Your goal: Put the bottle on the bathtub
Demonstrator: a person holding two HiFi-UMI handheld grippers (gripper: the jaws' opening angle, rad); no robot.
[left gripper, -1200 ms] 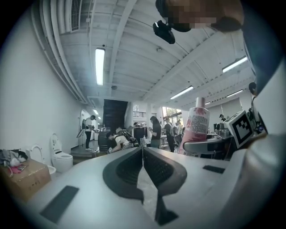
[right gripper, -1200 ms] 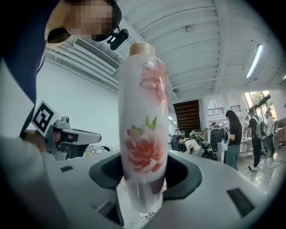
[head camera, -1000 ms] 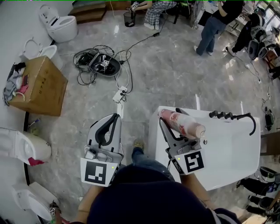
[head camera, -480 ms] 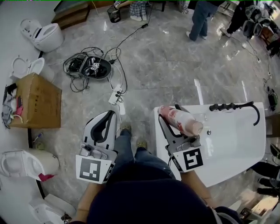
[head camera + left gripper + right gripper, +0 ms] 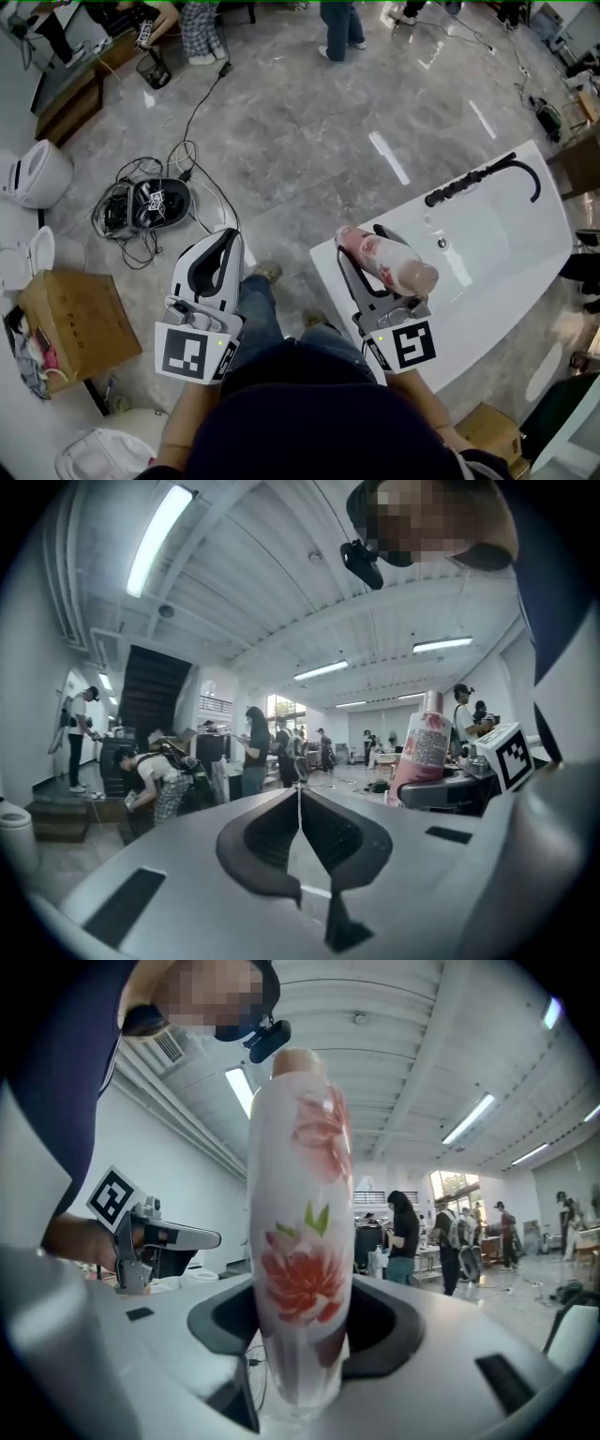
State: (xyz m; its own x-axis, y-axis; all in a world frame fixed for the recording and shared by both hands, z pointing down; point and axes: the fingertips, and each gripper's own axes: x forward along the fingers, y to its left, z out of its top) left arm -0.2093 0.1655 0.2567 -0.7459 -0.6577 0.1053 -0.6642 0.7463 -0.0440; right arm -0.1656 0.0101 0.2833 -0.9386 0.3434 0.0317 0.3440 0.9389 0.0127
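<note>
**Flower bottle held over the white bathtub**

The bottle (image 5: pixel 386 261) is white and pink, with red flowers on it. The right hand-held gripper (image 5: pixel 364 242) is grasping it, with one jaw on each side of its lower part. In the head view the bottle lies on a slant. Its pink cap points to the right, and it shows over the near left end of the bathtub (image 5: pixel 506 267). In the right gripper view it stands tall between the two jaws.

Near the cap, a small round metal piece (image 5: pixel 442 244) sits in the top of the tub. A long black tap (image 5: pixel 478 178) with a curved end runs along the far part of the tub, well apart from the bottle.

The left hand-held gripper (image 5: pixel 228 236) is clenched. Its tips touch and nothing is between them. It hangs over the floor (image 5: pixel 309 131), just left of the person's legs (image 5: pixel 281 319).

The floor is grey, shiny stone. A heap of black cables (image 5: pixel 141 202) lies on it to the left. A cardboard box (image 5: pixel 80 323) stands near the lower left. A white toilet (image 5: pixel 33 173) is at the left edge, and a black bin (image 5: pixel 153 70) stands farther up. Other people (image 5: pixel 337 23) stand at the far side of the room. The left gripper view shows a big room with a white ceiling and long lamps (image 5: pixel 159 536).
</note>
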